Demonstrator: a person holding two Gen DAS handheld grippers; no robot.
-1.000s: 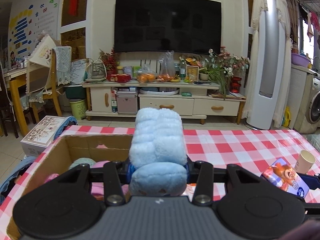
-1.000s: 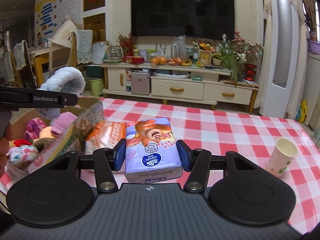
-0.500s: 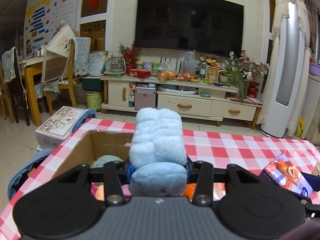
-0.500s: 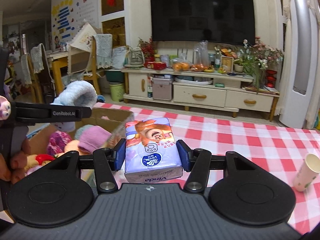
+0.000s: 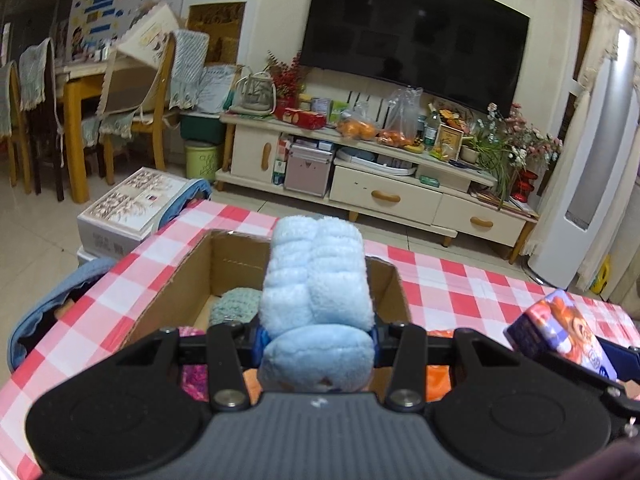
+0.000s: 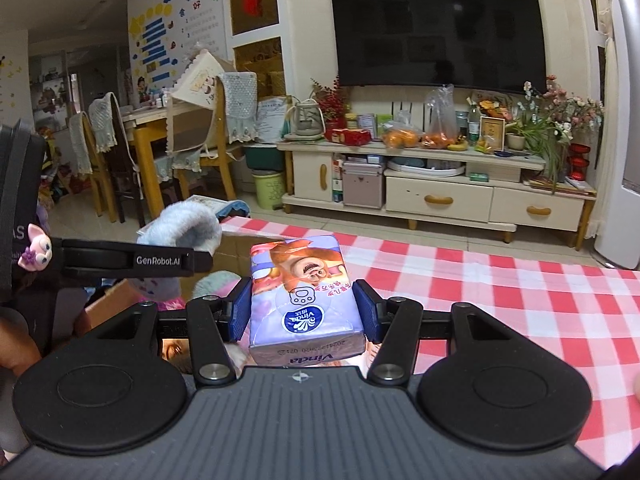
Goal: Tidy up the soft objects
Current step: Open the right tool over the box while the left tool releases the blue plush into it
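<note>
1. Cardboard box [image 5: 192,276]: interior mostly hidden behind the blue plush [image 5: 316,280] and the left tongs' body; only a teal knitted item [image 5: 236,304] and pink and orange scraps show.
2. Tissue pack [image 5: 560,336], lower right of left view: near end covered by the other tongs.
3. Right view, left edge: a hand [image 6: 16,344] cut off by the frame.
4. Tissue pack [image 6: 304,300] hides the counter [image 6: 520,300] beneath it.

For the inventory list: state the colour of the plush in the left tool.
Light blue plush, clearest in the left wrist view.
</note>
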